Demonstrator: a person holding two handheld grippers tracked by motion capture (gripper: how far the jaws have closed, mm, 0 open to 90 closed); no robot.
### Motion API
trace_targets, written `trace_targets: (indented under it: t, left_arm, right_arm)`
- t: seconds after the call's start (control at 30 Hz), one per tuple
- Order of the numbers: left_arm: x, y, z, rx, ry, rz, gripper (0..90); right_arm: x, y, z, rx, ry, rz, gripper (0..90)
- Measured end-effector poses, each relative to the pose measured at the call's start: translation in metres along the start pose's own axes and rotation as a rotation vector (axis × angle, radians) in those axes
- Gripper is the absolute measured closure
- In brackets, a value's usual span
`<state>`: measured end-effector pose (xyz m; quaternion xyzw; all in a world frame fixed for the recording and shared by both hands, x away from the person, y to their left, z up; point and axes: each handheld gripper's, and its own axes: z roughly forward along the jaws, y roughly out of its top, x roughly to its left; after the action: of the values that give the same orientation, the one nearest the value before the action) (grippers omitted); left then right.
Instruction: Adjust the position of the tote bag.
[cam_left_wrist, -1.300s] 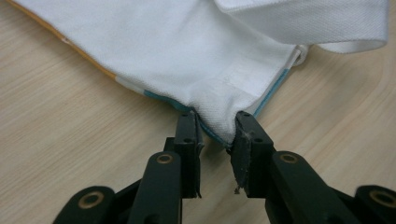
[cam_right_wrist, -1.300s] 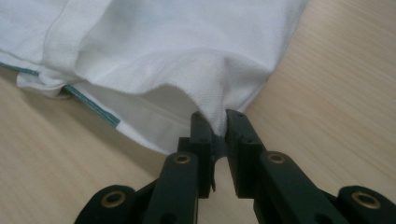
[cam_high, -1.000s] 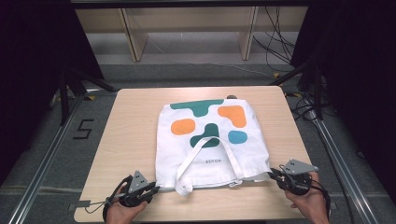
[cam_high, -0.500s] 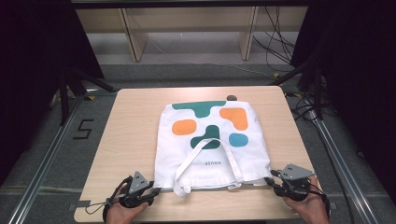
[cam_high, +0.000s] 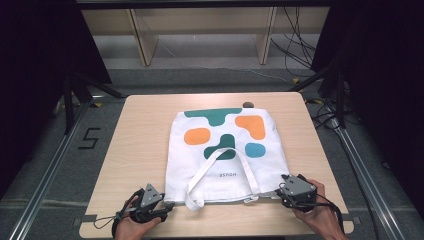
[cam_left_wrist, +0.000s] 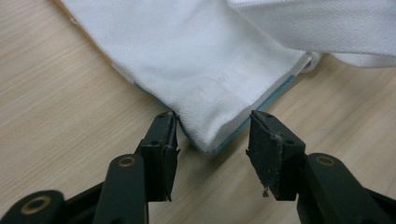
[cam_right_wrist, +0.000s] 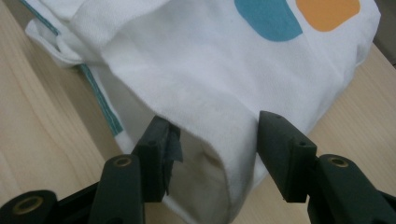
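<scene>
From the high view, the white tote bag (cam_high: 225, 155) is lying flat on the wooden table (cam_high: 140, 135), its printed face up with green, orange and blue blobs, and one white strap (cam_high: 220, 172) is looping across its near half. I am holding my left gripper (cam_high: 162, 206) at the bag's near left corner and my right gripper (cam_high: 281, 191) at its near right corner, both low on the table's near edge, with a hand wrapped around each and a cable trailing from each. In the left gripper view, my jaws are standing apart after having just been opening; the bag's corner (cam_left_wrist: 210, 135), edged with a thin teal seam, is sitting in the gap between them, brushing the left pad (cam_left_wrist: 170, 149) while the right pad (cam_left_wrist: 266, 154) is standing clear of it, so nothing is being pinched there. In the right gripper view, my jaws have likewise just been opening and are now spread wide; a folded edge of the bag (cam_right_wrist: 224, 140) is lying between them, loose and unpressed, with the blue blob (cam_right_wrist: 268, 18) and an orange blob (cam_right_wrist: 329, 9) showing farther up the cloth.
</scene>
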<state>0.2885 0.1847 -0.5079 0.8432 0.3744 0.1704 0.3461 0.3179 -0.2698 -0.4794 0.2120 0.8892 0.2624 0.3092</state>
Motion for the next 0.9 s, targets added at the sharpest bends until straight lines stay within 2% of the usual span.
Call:
trace_targets:
  t: [0.03, 0.07, 0.1, 0.13, 0.17, 0.2, 0.23, 0.27, 0.3, 0.33, 0.37, 0.43, 0.47, 0.5, 0.53, 0.57, 0.6, 0.63, 0.67, 0.73, 0.8, 0.83, 0.87, 0.9]
  left_arm:
    - [0.001, 0.001, 0.000, -0.003, 0.001, 0.011, 51.4]
    - [0.000, 0.001, 0.001, -0.010, 0.004, 0.000, 51.2]
    - [0.000, 0.001, 0.001, -0.010, 0.002, -0.007, 50.7]
    - [0.001, 0.001, 0.000, 0.002, -0.006, 0.005, 50.4]
    - [0.001, 0.001, 0.000, 0.001, -0.004, 0.005, 50.1]
    - [0.000, 0.002, 0.001, -0.015, 0.002, -0.024, 48.5]
    - [0.000, 0.002, 0.001, -0.015, 0.002, -0.024, 48.1]
    - [0.001, 0.005, -0.001, -0.012, -0.003, -0.018, 47.6]
    - [0.001, 0.005, -0.001, -0.012, -0.003, -0.018, 46.7]
    - [0.000, 0.006, -0.002, -0.038, 0.001, -0.031, 45.2]
    - [0.000, 0.006, -0.002, -0.038, 0.001, -0.031, 44.6]
    - [0.000, 0.007, -0.005, -0.033, 0.003, -0.018, 43.5]
    - [-0.002, 0.007, -0.005, -0.055, 0.002, -0.034, 42.0]
    - [-0.001, 0.008, -0.006, -0.046, 0.007, -0.002, 40.4]
    - [-0.004, 0.009, -0.005, -0.049, 0.026, -0.018, 38.0]
    - [-0.005, 0.010, -0.005, -0.055, 0.020, 0.000, 38.0]
    - [-0.006, 0.011, -0.005, -0.043, 0.020, 0.029, 37.8]
    - [-0.008, 0.012, -0.004, -0.041, 0.023, 0.019, 37.3]
    - [-0.009, 0.013, -0.002, -0.042, 0.028, 0.035, 35.5]
    - [-0.011, 0.015, -0.001, -0.031, 0.043, 0.044, 34.2]
    - [-0.012, 0.018, 0.003, -0.024, 0.059, 0.067, 31.0]
    - [-0.014, 0.020, 0.005, -0.028, 0.064, 0.047, 30.6]
    - [-0.014, 0.022, 0.007, -0.034, 0.071, 0.064, 30.7]
    - [-0.015, 0.024, 0.009, -0.041, 0.085, 0.063, 31.3]
  right_arm:
    - [0.000, 0.000, 0.000, 0.000, 0.000, 0.000, 48.4]
    - [0.000, 0.001, 0.000, 0.000, 0.004, 0.025, 49.5]
    - [-0.002, 0.003, 0.001, -0.019, 0.004, 0.011, 49.6]
    - [-0.003, 0.004, 0.002, -0.021, 0.015, 0.007, 49.8]
    - [-0.002, 0.005, 0.002, -0.025, 0.022, 0.038, 52.8]
    - [-0.006, 0.007, 0.004, -0.039, 0.049, 0.016, 63.4]
    - [-0.006, 0.007, 0.004, -0.039, 0.049, 0.016, 63.4]
    - [-0.010, 0.008, 0.002, -0.058, 0.067, 0.041, 76.4]
    - [-0.010, 0.008, 0.002, -0.058, 0.067, 0.041, 76.4]
    - [-0.017, 0.009, 0.000, -0.088, 0.083, 0.080, 84.4]
    - [-0.017, 0.009, 0.000, -0.088, 0.083, 0.080, 84.4]
    - [-0.023, 0.009, -0.001, -0.124, 0.107, 0.168, 87.3]
    - [-0.027, 0.009, -0.001, -0.136, 0.118, 0.213, 87.6]
    - [-0.031, 0.010, -0.002, -0.154, 0.120, 0.251, 87.7]
    - [-0.035, 0.012, -0.003, -0.186, 0.130, 0.285, 87.8]
    - [-0.035, 0.012, -0.003, -0.186, 0.130, 0.285, 87.8]
    - [-0.036, 0.014, -0.004, -0.203, 0.141, 0.313, 87.8]
    - [-0.041, 0.015, -0.004, -0.218, 0.125, 0.319, 87.8]
    - [-0.042, 0.016, -0.006, -0.223, 0.132, 0.346, 87.9]
    - [-0.042, 0.017, -0.007, -0.225, 0.131, 0.358, 87.9]
    - [-0.046, 0.018, -0.007, -0.227, 0.124, 0.345, 87.9]
    - [-0.045, 0.018, -0.007, -0.232, 0.129, 0.346, 87.9]
    - [-0.045, 0.019, -0.007, -0.233, 0.124, 0.347, 87.9]
    - [-0.045, 0.019, -0.007, -0.230, 0.126, 0.345, 87.9]
